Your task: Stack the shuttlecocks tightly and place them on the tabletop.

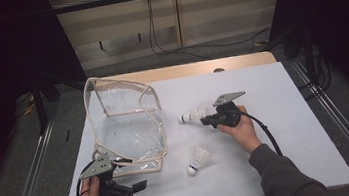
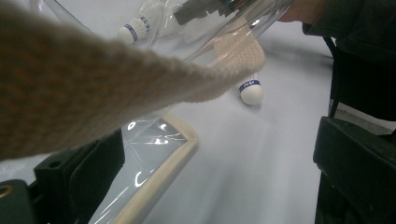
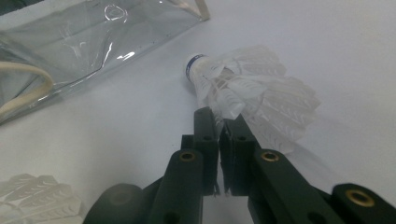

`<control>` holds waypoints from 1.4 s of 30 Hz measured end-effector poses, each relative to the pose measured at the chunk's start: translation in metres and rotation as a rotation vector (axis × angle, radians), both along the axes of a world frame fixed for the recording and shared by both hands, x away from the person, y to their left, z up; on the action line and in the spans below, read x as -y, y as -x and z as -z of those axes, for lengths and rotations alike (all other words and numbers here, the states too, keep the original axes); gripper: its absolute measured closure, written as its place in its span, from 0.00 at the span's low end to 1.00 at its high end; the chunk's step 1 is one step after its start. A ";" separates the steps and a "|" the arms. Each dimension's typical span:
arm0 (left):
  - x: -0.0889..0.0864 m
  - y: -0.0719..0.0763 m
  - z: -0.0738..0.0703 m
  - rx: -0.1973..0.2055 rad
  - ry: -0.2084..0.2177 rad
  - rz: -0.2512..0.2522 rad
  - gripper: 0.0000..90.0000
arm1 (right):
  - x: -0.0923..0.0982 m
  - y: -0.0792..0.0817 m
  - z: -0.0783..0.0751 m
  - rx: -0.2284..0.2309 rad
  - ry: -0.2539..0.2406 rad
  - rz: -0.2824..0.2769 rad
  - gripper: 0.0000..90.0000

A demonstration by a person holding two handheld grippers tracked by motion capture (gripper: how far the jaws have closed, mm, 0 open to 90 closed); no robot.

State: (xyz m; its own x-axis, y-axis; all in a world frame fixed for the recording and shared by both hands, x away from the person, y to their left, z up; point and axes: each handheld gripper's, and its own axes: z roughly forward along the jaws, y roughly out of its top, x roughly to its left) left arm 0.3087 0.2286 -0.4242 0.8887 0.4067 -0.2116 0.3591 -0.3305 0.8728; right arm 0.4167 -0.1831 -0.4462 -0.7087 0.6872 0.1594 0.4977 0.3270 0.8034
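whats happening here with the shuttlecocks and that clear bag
A person works at a white table with a gripper in each hand. The right gripper is shut on the feathers of one shuttlecock. The left gripper stands open beside the clear bag. A second shuttlecock lies loose on the table.

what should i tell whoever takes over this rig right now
Right tool: shut on the feathers of one shuttlecock, beside the clear bag.
Left tool: jaws apart, at the bag's near edge; its strap drapes between them, unclamped.
Second shuttlecock: lying loose on the table, in front of the bag.
Done: one shuttlecock gripped.
Left, likely: hold the bag open, put both shuttlecocks inside; none looks to be in yet.
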 end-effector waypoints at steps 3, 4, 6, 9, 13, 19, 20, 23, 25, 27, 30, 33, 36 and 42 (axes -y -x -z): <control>0.000 0.000 0.000 -0.001 0.001 0.000 0.02 | 0.000 0.000 -0.001 0.002 0.002 0.012 0.89; 0.000 0.000 0.000 0.000 0.001 0.000 0.02 | 0.000 0.000 -0.001 0.001 0.002 0.011 0.88; 0.000 0.000 0.000 0.000 0.001 0.000 0.02 | 0.001 0.001 -0.001 -0.002 0.005 0.020 0.85; 0.000 0.000 0.000 0.000 0.000 0.000 0.02 | 0.002 0.001 -0.001 -0.011 -0.004 0.029 0.80; 0.000 0.000 0.000 0.000 -0.001 0.001 0.02 | 0.003 0.003 -0.003 -0.016 -0.007 0.039 0.75; 0.000 0.000 0.000 0.000 -0.003 0.000 0.02 | 0.007 0.005 -0.004 -0.025 -0.012 0.059 0.66; 0.000 0.000 0.000 0.000 -0.002 0.000 0.02 | 0.008 0.006 -0.004 -0.023 -0.015 0.059 0.66; 0.000 0.000 0.000 0.000 -0.002 -0.001 0.02 | 0.010 0.008 -0.005 -0.024 -0.028 0.065 0.62; 0.000 0.000 0.000 0.001 -0.001 0.000 0.02 | 0.011 0.010 -0.005 -0.024 -0.028 0.069 0.60; 0.000 0.000 0.000 0.001 -0.001 -0.001 0.02 | 0.012 0.011 -0.005 -0.018 -0.032 0.071 0.58; 0.000 0.000 0.000 0.002 -0.002 -0.001 0.02 | 0.015 0.014 -0.006 -0.014 -0.050 0.083 0.55; 0.000 0.000 0.000 0.002 -0.003 -0.002 0.02 | 0.017 0.018 -0.009 0.000 -0.052 0.088 0.50; 0.000 0.000 0.000 0.002 -0.005 -0.001 0.02 | 0.020 0.022 -0.012 0.001 -0.061 0.094 0.46; 0.001 0.001 0.000 0.003 -0.002 -0.004 0.02 | 0.028 0.031 -0.013 -0.005 -0.079 0.100 0.39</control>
